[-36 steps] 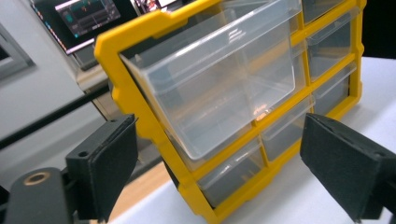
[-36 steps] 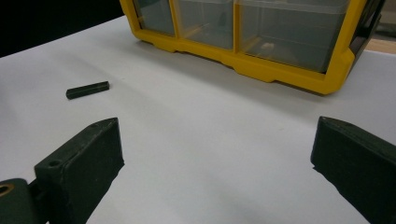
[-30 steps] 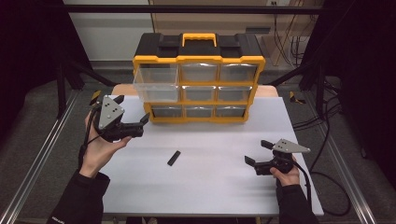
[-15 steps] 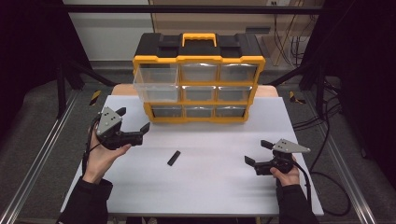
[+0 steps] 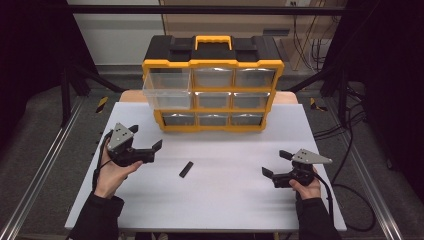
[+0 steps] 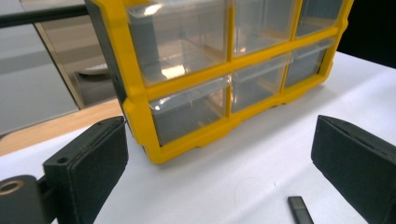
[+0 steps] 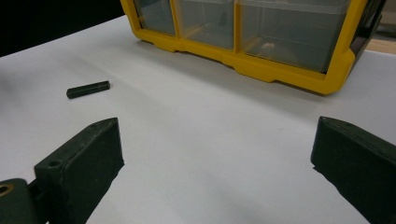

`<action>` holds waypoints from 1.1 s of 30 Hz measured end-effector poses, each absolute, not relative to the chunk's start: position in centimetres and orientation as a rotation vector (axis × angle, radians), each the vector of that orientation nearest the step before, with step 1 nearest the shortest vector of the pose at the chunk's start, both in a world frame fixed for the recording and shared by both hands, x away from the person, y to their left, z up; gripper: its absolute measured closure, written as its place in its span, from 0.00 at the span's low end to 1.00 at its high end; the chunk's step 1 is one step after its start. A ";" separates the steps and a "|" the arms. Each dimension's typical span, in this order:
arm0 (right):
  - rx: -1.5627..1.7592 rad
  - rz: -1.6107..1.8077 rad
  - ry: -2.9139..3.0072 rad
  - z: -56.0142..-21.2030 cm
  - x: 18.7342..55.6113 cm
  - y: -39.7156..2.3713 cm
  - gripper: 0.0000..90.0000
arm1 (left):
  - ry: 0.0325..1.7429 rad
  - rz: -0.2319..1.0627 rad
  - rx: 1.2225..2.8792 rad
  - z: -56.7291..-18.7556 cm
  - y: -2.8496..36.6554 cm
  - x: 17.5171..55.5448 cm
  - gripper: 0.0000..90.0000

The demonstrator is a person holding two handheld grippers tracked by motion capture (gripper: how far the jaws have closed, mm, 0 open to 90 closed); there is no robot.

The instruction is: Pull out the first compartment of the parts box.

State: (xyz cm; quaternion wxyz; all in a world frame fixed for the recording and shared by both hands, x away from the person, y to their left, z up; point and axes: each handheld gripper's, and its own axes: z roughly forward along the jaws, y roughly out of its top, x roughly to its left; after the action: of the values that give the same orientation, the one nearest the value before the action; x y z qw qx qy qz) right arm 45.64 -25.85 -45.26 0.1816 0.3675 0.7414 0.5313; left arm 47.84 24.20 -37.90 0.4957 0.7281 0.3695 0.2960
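Lowered toward the table (image 5: 225, 200), the left tool (image 5: 145, 145) hangs wide open near the black stick (image 5: 186, 169), ready to grab it.

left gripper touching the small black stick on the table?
Apart. High view: bare white table lies between the open left gripper and the black stick. Left gripper view: the stick lies between the jaws, clear of both.
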 end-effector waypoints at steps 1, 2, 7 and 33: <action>1.038 1.500 2.093 -45.3 45.6 -25.9 0.03 | 0.895 0.716 1.770 -38.1 24.1 47.9 0.04; 1.036 1.501 2.093 -45.3 45.6 -25.9 0.03 | 0.893 0.712 1.777 -38.2 24.0 47.9 0.04; 1.040 1.504 2.090 -45.3 45.7 -25.9 0.03 | 0.899 0.690 1.798 -39.0 23.7 48.0 0.04; 1.036 1.488 2.103 -45.4 45.7 -25.8 0.03 | 0.867 0.585 1.887 -40.9 21.2 47.8 0.03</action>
State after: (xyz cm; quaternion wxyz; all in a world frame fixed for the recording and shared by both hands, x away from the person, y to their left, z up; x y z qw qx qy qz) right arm 45.71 -25.80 -45.45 0.1812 0.3667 0.7449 0.5271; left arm 47.77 21.22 -40.88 0.4726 0.7708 0.3542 0.2391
